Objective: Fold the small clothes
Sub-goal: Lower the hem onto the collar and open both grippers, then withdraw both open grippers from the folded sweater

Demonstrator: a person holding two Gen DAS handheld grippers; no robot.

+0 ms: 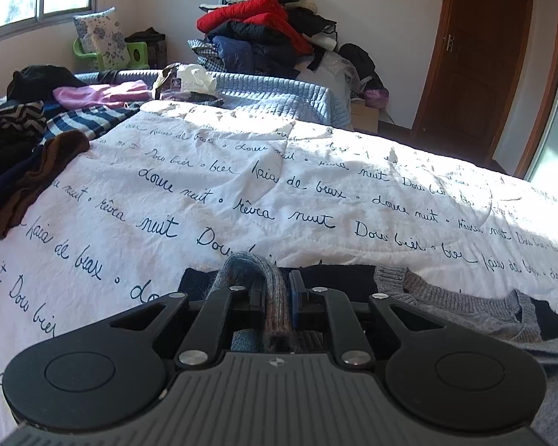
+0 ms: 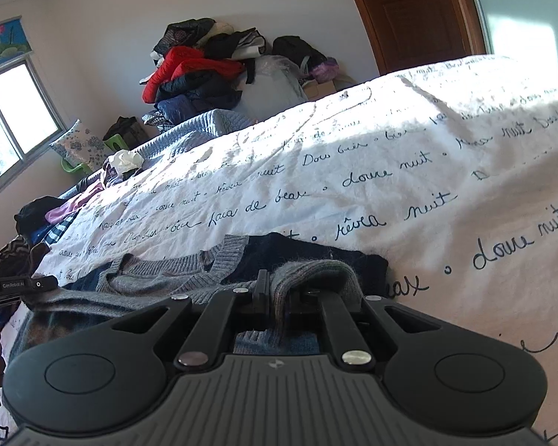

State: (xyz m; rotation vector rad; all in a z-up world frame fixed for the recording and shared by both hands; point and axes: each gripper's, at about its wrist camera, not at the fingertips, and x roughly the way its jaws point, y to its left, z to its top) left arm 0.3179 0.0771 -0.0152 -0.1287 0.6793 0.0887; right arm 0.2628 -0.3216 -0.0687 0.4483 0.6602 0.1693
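A small grey and navy knit sweater (image 1: 461, 304) lies on the white quilt with script writing (image 1: 241, 186). My left gripper (image 1: 275, 290) is shut on a fold of the sweater's fuzzy grey-blue edge, low over the quilt. The sweater also shows in the right wrist view (image 2: 167, 278), with its grey ribbed collar to the left. My right gripper (image 2: 279, 293) is shut on another fold of the same sweater edge. The left gripper's body shows at the left edge of the right wrist view (image 2: 15, 286).
A heap of dark, striped and pink clothes (image 1: 37, 130) lies on the bed's left side. A tall pile of jackets (image 1: 264, 29) stands against the far wall. A wooden door (image 1: 476, 55) is at the right. The quilt (image 2: 427, 167) stretches away to the right.
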